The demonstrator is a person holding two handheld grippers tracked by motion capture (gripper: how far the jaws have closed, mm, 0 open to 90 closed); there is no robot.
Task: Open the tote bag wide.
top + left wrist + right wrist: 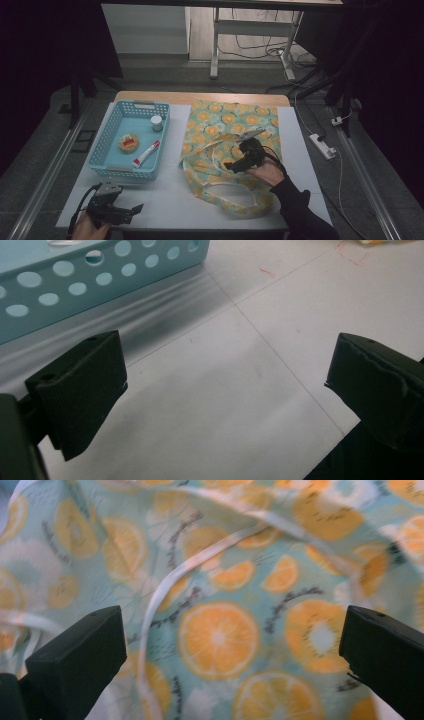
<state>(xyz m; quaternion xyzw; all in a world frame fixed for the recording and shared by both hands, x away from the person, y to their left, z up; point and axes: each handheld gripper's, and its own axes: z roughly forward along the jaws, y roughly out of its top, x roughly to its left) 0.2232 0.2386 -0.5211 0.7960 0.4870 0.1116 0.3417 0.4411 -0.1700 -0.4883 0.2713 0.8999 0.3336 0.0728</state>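
White tabletop (170, 200) carries everything. Over its right half the right gripper (232, 645) hovers with jaws spread wide and nothing between them, just above the bag (220, 635): soft, rumpled cloth, pale teal, printed with orange slices, a white strap (165, 587) looping across. Near the front left, the left gripper (225, 385) gapes empty beside the blue basket (75, 285).

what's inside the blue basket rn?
In the blue basket: a small white-capped jar, a round orange-and-red item and a red-and-white tube. The near wall hides the floor strip just behind it.
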